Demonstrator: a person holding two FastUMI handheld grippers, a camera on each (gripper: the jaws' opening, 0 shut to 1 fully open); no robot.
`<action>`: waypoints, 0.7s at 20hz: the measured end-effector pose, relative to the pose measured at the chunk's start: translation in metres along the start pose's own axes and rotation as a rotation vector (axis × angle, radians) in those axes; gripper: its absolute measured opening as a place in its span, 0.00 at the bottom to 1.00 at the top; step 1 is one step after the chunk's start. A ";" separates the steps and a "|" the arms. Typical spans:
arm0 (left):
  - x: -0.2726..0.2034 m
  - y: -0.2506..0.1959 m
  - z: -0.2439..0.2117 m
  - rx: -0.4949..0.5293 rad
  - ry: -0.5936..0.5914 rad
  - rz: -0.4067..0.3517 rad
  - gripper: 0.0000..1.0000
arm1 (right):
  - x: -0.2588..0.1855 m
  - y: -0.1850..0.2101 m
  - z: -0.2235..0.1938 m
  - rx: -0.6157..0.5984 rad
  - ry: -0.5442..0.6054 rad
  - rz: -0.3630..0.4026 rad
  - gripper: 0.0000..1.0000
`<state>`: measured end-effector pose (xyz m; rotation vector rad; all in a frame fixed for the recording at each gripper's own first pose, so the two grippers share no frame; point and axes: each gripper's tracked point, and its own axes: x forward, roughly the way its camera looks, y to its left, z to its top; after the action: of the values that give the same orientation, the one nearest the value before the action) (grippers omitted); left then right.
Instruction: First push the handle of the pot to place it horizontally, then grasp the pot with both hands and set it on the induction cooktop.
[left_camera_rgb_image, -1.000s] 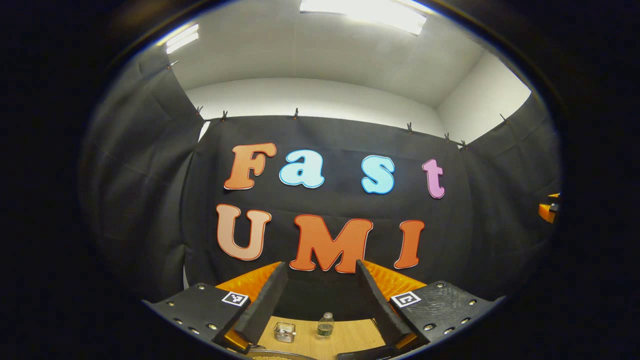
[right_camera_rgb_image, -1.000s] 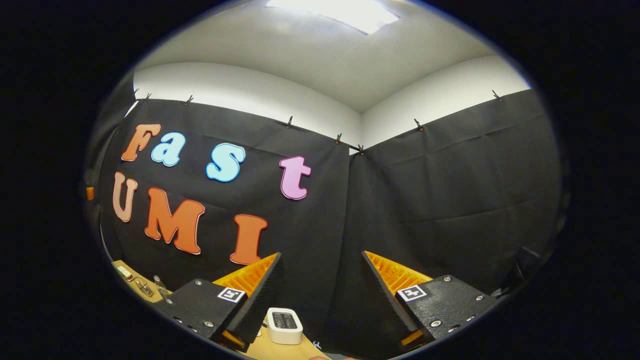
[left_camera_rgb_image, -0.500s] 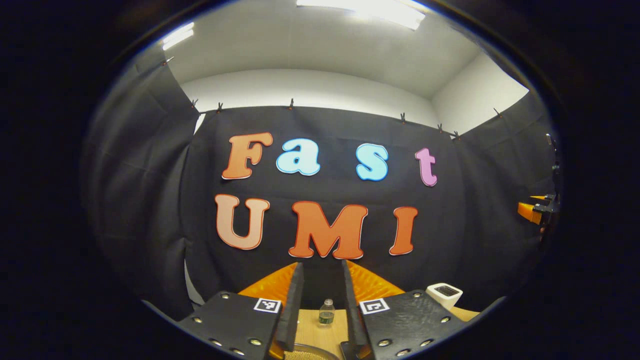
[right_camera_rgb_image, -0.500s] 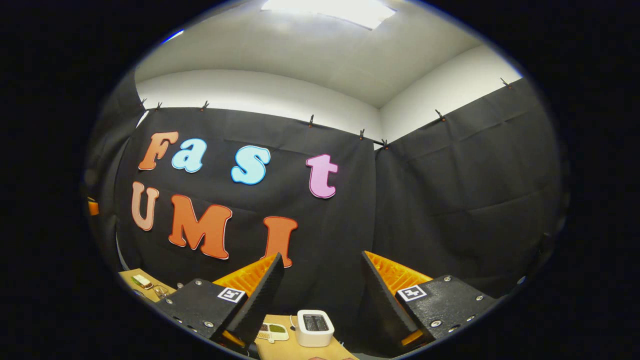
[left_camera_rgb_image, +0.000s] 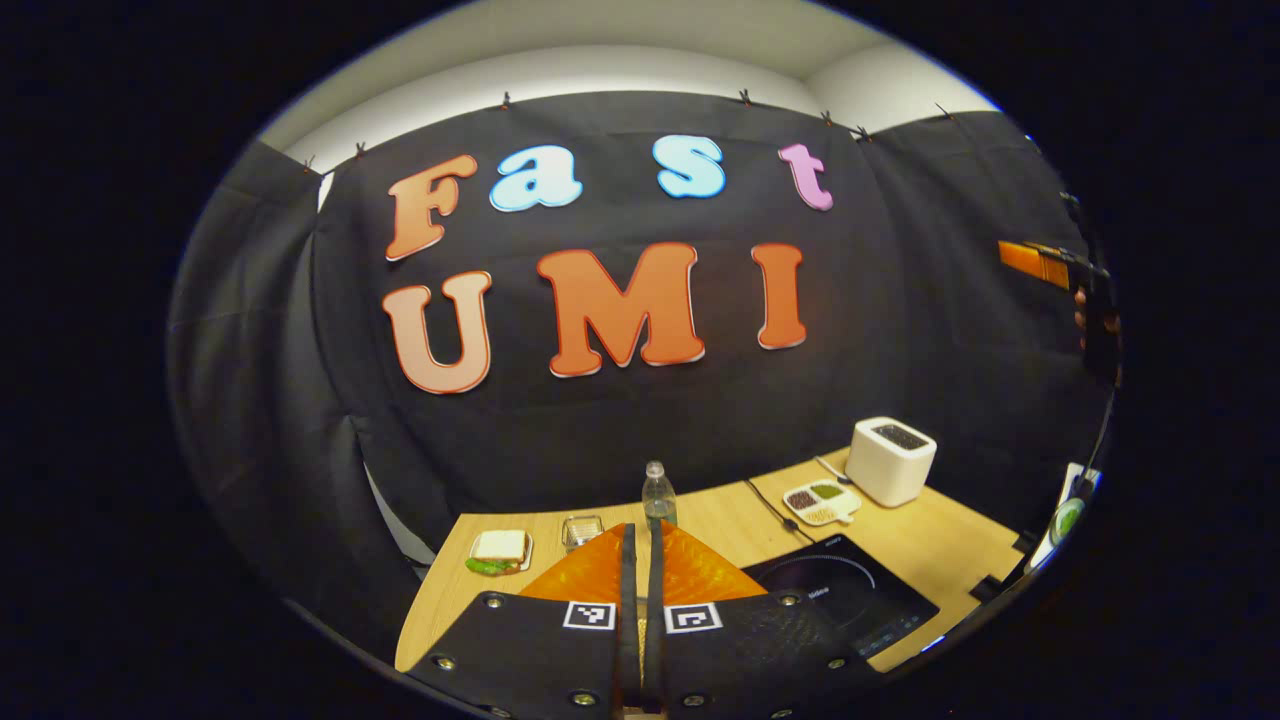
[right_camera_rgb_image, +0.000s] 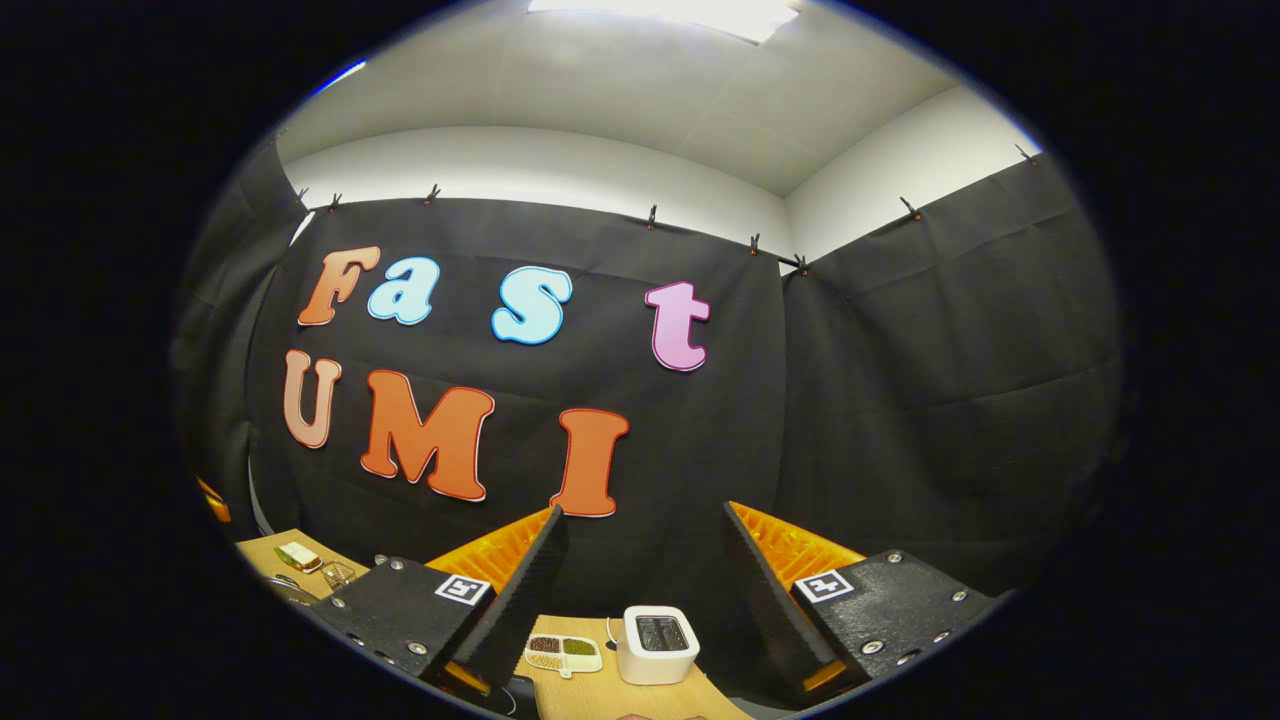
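The left tool (left_camera_rgb_image: 640, 560) is closed tight with nothing in it, held above the light wooden table (left_camera_rgb_image: 930, 545). The flat black induction cooktop (left_camera_rgb_image: 845, 595) lies just ahead to its right. The right tool (right_camera_rgb_image: 640, 570) is spread wide, a white boxy toaster (right_camera_rgb_image: 657, 645) between its fingers, farther off. I cannot see the pot

I see the left gripper (left_camera_rgb_image: 637, 560): black textured plates w/ silver screws and square b/w markers. Right gripper (right_camera_rgb_image: 640, 560) has the same plates, screws, markers. At the far edge, probably a hand (left_camera_rgb_image: 1082, 310) on the other unit, too blurred to tell more.
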<state>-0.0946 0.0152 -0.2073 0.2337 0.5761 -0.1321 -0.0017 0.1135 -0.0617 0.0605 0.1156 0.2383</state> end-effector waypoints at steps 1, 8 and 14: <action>0.003 -0.006 -0.018 0.016 0.050 -0.015 0.03 | -0.001 0.001 -0.004 0.000 0.007 0.004 0.95; -0.004 -0.037 -0.154 -0.007 0.486 -0.150 0.04 | -0.003 -0.003 -0.035 -0.013 0.075 0.013 0.95; -0.027 -0.050 -0.233 0.001 0.747 -0.196 0.04 | -0.005 -0.016 -0.056 -0.029 0.137 -0.002 0.95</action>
<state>-0.2489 0.0280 -0.3910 0.2249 1.3431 -0.2367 -0.0097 0.0992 -0.1183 0.0149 0.2485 0.2419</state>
